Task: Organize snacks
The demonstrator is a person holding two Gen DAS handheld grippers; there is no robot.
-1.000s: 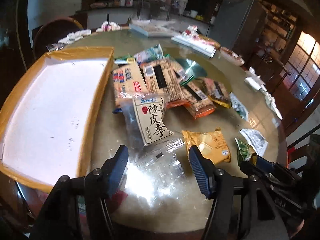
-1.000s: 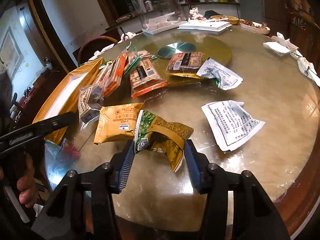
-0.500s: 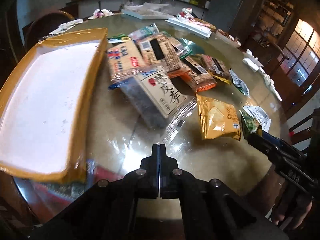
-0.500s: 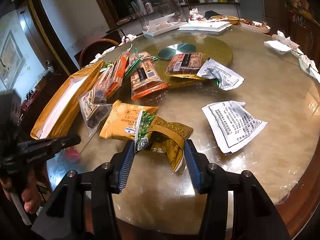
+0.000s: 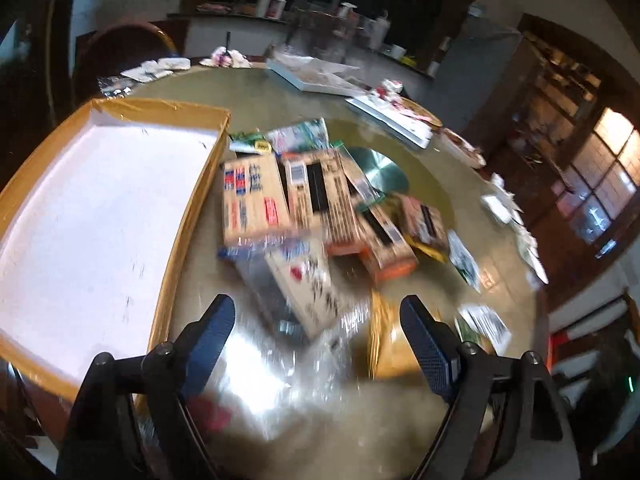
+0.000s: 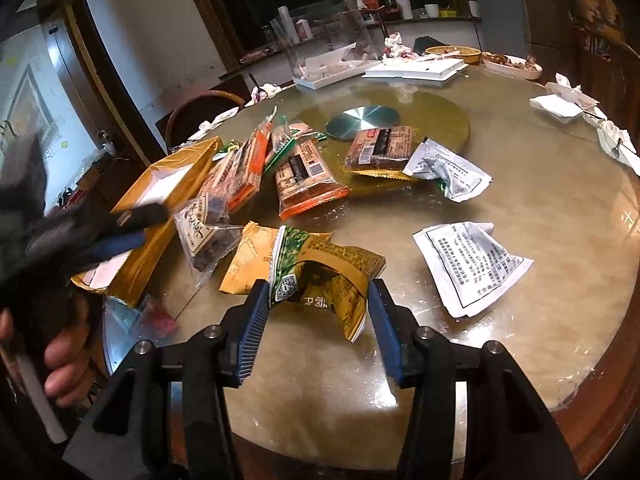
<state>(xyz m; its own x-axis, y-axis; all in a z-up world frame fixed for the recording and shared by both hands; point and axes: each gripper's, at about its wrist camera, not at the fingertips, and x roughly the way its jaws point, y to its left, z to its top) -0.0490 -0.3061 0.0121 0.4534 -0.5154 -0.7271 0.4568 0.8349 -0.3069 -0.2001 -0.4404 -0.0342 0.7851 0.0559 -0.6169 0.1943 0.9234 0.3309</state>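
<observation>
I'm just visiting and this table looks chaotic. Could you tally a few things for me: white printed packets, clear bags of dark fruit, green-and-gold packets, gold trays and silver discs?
White printed packets: 2
Clear bag of dark fruit: 1
Green-and-gold packet: 1
Gold tray: 1
Silver disc: 1
Total: 6

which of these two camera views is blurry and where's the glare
Left wrist view: motion-smeared, worst on the clear plastic snack bag, with white glare on the glossy round table just ahead of the left tongs. Right wrist view: sharp, only the left tongs streaked.
</observation>
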